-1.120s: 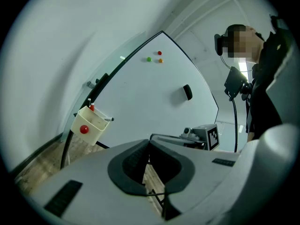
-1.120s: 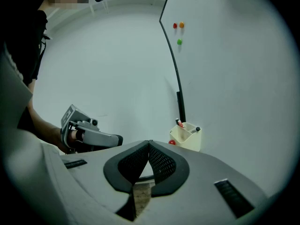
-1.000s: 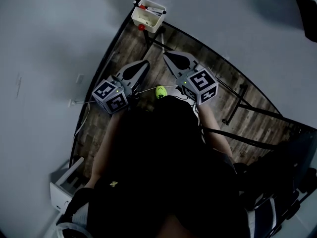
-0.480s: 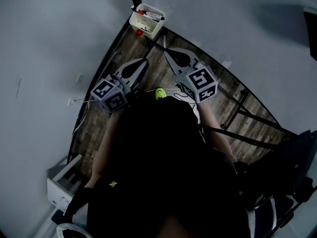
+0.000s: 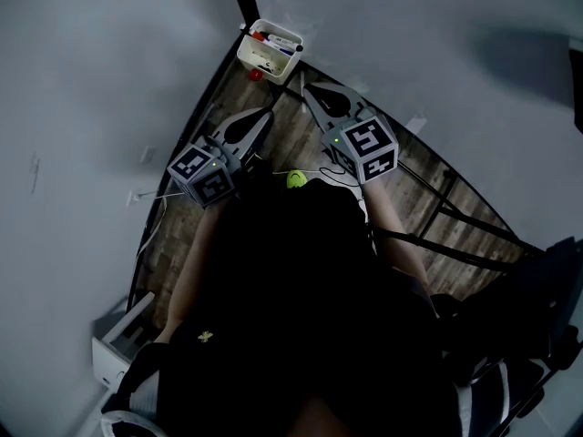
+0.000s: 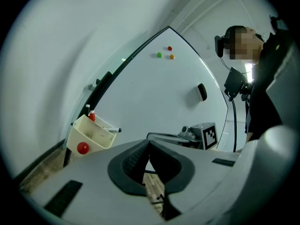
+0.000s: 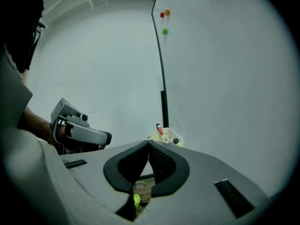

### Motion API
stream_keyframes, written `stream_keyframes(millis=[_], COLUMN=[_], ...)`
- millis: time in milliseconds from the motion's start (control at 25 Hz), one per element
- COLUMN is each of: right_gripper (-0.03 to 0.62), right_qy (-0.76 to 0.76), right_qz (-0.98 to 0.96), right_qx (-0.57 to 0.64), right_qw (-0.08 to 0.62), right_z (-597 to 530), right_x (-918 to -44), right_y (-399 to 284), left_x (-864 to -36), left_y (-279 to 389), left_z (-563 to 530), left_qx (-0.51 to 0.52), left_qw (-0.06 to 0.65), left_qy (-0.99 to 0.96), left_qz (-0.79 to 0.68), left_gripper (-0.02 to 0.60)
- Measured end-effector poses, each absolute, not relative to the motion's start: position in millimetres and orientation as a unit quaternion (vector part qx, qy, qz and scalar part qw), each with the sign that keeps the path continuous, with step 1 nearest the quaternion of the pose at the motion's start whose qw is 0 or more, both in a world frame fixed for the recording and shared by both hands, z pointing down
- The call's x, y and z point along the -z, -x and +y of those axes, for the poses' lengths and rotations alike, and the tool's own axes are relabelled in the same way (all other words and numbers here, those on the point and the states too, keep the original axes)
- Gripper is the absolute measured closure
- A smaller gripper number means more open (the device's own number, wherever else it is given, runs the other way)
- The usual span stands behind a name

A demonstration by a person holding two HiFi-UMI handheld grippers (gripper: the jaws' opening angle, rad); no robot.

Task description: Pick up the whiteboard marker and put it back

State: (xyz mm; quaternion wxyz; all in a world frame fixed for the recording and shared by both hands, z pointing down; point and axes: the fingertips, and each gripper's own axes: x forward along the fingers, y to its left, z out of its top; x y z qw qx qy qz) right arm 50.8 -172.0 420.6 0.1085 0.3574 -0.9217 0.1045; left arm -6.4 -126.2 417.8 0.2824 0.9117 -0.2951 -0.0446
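A cream tray [image 5: 271, 53] hangs at the foot of the whiteboard [image 6: 154, 93] and holds markers, among them a red-capped one [image 6: 91, 116] and a black-tipped one [image 6: 114, 130]. A red round magnet [image 6: 83, 148] sticks to the tray's front. My left gripper [image 5: 264, 114] is shut with nothing between its jaws, short of the tray and to its right in the left gripper view. My right gripper [image 5: 304, 87] is also shut and empty, with its tips close beside the tray [image 7: 165, 138].
Red [image 6: 169, 48], green [image 6: 159, 55] and orange [image 6: 172, 56] magnets and a black eraser [image 6: 202, 92] sit on the whiteboard. A yellow-green object [image 5: 296, 179] lies on the wooden floor between my arms. Black stand legs [image 5: 446, 208] cross the floor at right. A person [image 6: 262, 74] stands at the right.
Both grippers have moved forward toward the tray, which now lies nearer their tips. Both stayed shut and empty.
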Motion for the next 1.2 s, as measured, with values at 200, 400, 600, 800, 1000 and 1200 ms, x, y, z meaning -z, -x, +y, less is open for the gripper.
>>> stream_keyframes(millis=[200, 400, 600, 800, 1000, 1200], right_gripper=[0.566, 0.546, 0.530, 0.516, 0.496, 0.482], right_qy=[-0.371, -0.386, -0.403, -0.418, -0.431, -0.437], right_qz=[-0.917, -0.908, -0.898, -0.888, -0.880, -0.877], right_qx=[-0.099, -0.102, -0.106, -0.117, -0.126, -0.121], right_qw=[0.111, 0.124, 0.141, 0.150, 0.153, 0.161], right_z=[-190, -208, -226, -238, -248, -257], right_x=[-416, -417, -424, -433, -440, -443], right_y=[-52, -45, -39, -37, -36, -34], left_x=[-409, -407, -411, -412, -414, -418], left_y=[5, 14, 25, 32, 35, 41], left_z=[-139, -154, -172, -185, -187, -183], left_qx=[0.040, 0.039, 0.031, 0.037, 0.038, 0.043], left_qw=[0.273, 0.275, 0.284, 0.295, 0.305, 0.312], left_qy=[-0.918, -0.919, -0.919, -0.917, -0.915, -0.911], left_qz=[-0.284, -0.279, -0.271, -0.265, -0.262, -0.264], left_gripper=[0.584, 0.584, 0.584, 0.584, 0.584, 0.584])
